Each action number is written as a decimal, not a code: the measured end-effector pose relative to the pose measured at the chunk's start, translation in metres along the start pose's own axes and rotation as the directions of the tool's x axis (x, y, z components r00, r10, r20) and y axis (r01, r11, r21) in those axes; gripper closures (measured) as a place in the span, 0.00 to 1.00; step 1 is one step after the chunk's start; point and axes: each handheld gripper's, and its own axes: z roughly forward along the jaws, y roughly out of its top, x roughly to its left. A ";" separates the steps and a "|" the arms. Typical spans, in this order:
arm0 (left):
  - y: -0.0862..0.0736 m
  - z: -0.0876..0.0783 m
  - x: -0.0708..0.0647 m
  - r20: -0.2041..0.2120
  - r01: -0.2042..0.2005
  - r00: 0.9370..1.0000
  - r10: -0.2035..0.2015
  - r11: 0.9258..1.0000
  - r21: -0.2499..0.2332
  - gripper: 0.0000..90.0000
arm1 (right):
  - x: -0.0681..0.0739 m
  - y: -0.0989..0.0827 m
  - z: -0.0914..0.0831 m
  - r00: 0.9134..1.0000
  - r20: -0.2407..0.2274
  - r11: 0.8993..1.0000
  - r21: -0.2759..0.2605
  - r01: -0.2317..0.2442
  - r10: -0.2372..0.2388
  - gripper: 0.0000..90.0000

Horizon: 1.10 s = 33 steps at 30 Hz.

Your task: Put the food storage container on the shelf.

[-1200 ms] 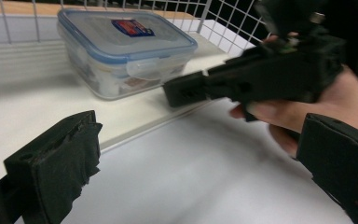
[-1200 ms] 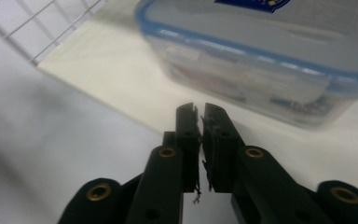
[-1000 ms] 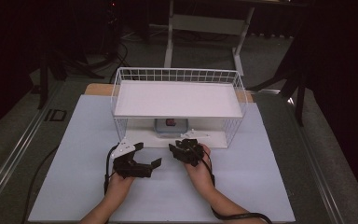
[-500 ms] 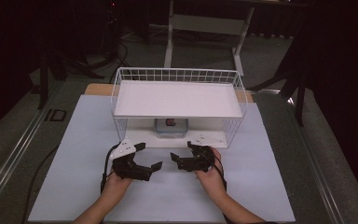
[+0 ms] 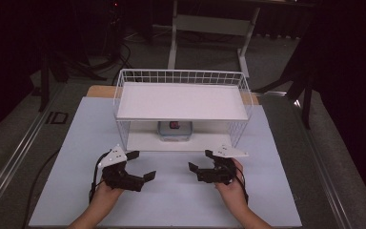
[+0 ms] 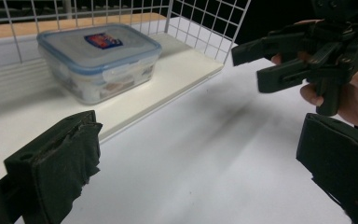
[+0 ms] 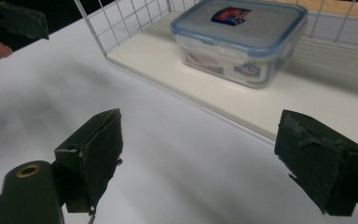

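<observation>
From the high view, the white wire rack (image 5: 181,102) stands mid-table, its lower shelf open toward the person; the lidded container (image 5: 175,131) sits on that shelf, under the top board, long axis across the rack; bare tabletop (image 5: 171,200) lies in front, where the left gripper (image 5: 142,166) and right gripper (image 5: 198,161) hover well apart, both spread wide and empty. In the left gripper view the container (image 6: 100,60) lies flat, lid up, set back from the shelf's front edge; the right gripper (image 6: 249,65) hangs over the table; the jaws have nothing between them. In the right gripper view the container (image 7: 240,39) rests near the wire side wall — jaws just opened, empty.
</observation>
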 end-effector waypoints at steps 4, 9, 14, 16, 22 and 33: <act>-0.003 -0.003 0.001 -0.001 0.005 1.000 -0.005 1.000 0.008 0.00 | -0.004 -0.004 -0.008 1.000 0.013 1.000 0.007 0.015 -0.015 0.17; -0.007 -0.008 0.003 -0.008 0.005 1.000 -0.005 1.000 0.018 0.00 | -0.008 -0.008 -0.018 1.000 0.017 1.000 0.002 0.008 -0.009 0.17; -0.010 -0.015 0.004 -0.015 0.006 1.000 -0.005 1.000 0.018 0.00 | -0.012 -0.011 -0.027 1.000 0.013 1.000 -0.010 -0.007 0.007 0.17; -0.012 -0.018 0.005 -0.018 0.009 1.000 -0.009 1.000 0.022 0.00 | -0.013 -0.012 -0.030 1.000 0.018 1.000 -0.013 -0.004 0.004 0.17; -0.021 -0.027 0.006 -0.028 0.021 0.999 -0.021 1.000 0.022 0.00 | -0.014 -0.019 -0.039 1.000 0.022 1.000 -0.001 0.001 0.000 0.17; -0.031 -0.031 0.007 -0.030 0.029 0.999 -0.029 0.999 0.012 0.00 | -0.014 -0.026 -0.049 1.000 0.020 1.000 0.012 0.024 -0.024 0.17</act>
